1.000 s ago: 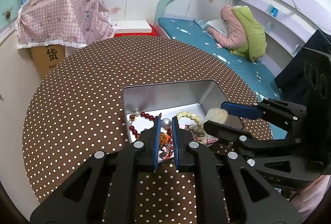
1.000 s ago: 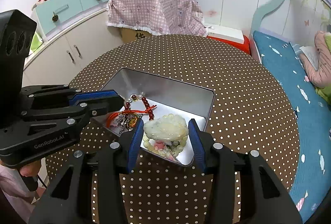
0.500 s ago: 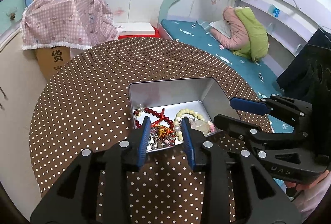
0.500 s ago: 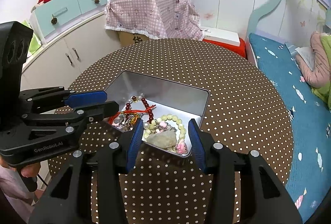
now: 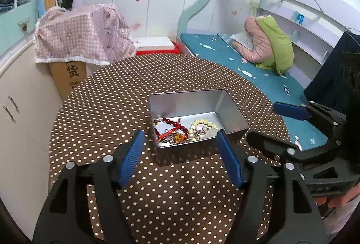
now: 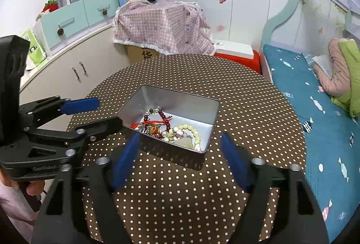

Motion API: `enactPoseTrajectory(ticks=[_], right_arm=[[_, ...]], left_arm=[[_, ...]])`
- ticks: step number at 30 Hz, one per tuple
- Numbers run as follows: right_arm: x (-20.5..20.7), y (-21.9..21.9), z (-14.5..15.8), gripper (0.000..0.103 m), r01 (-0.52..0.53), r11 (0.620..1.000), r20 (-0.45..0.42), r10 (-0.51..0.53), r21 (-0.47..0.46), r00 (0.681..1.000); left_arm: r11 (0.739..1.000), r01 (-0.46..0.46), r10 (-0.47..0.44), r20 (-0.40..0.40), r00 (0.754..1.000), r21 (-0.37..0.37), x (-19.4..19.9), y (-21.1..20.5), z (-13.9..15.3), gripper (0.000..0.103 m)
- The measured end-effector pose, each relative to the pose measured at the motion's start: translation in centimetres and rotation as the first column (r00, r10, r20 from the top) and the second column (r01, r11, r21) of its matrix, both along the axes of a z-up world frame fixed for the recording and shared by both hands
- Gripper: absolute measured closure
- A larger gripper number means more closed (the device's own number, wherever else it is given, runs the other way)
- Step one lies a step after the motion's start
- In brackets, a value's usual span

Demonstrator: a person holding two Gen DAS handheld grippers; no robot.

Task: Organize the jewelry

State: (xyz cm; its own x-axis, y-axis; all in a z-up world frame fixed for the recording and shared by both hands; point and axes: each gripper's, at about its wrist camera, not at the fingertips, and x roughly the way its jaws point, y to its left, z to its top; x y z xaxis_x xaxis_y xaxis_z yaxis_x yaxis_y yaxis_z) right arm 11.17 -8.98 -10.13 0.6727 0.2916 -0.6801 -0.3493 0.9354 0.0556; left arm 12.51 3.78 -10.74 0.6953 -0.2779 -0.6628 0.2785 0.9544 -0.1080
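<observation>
Both tongs gape wide, holding nothing — left tongs (image 5: 178,144) and right tongs (image 6: 180,147) face the jewelry tin (image 5: 234,119) near the desk's (image 5: 108,104) centre, its long axis running crosswise, equally near both.

A brushed, dull-grey metal finish is shown by the tin (image 5: 234,117), its inner walls giving soft reflections. Glossy dark red beads (image 5: 172,121) and pale, waxy-looking yellow beads (image 6: 194,131) are seen inside it, beside a red cord (image 6: 148,123) of woven thread. The counter (image 5: 117,95) is covered by a matt brown cloth printed with white dots. Matt black plastic is seen on the left claw (image 5: 180,153) and the right claw (image 6: 180,149), with ribbed blue pads (image 5: 132,157) and bright metal screws. At 11 o'clock, a soft pink checked cloth (image 6: 162,25) is draped over a cardboard box (image 5: 68,77).
</observation>
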Motion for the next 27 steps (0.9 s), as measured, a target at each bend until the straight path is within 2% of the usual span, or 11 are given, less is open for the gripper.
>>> enactPoseTrajectory(ticks=[3, 6, 12, 17, 23, 27], right_arm=[[-0.4, -0.7, 0.2, 0.010, 0.052, 0.999, 0.002, -0.052, 0.005, 0.999], [-0.9, -1.5, 0.3, 0.008, 0.115, 0.993, -0.007, -0.115, 0.017, 0.993], [-2.2, -2.8, 0.9, 0.008, 0.194, 0.980, 0.009, -0.195, 0.043, 0.981], [-4.2, -3.1, 2.5, 0.008, 0.180, 0.979, 0.112, -0.190, 0.097, 0.975], [-6.2, -3.4, 5.3, 0.008, 0.156, 0.978, 0.233, -0.185, 0.138, 0.955], [-7.0, -3.4, 6.6, 0.008, 0.158, 0.977, 0.276, -0.194, 0.146, 0.941]], left_arm=[[1.000, -0.025, 0.025, 0.013, 1.000, 0.005, -0.8, 0.5, 0.4, 0.019], [0.999, -0.048, 0.048, 0.024, 0.999, 0.009, -1.5, 0.9, 0.9, 0.011], [0.996, -0.084, 0.083, 0.052, 0.995, 0.025, -2.7, 1.3, 1.7, 0.008], [0.992, -0.121, 0.113, 0.184, 0.976, 0.034, -4.8, 1.1, 3.6, 0.008], [0.990, -0.134, 0.117, 0.268, 0.956, 0.048, -6.4, 0.3, 6.2, 0.008], [0.990, -0.132, 0.113, 0.320, 0.941, 0.040, -7.4, -0.1, 7.9, 0.008]])
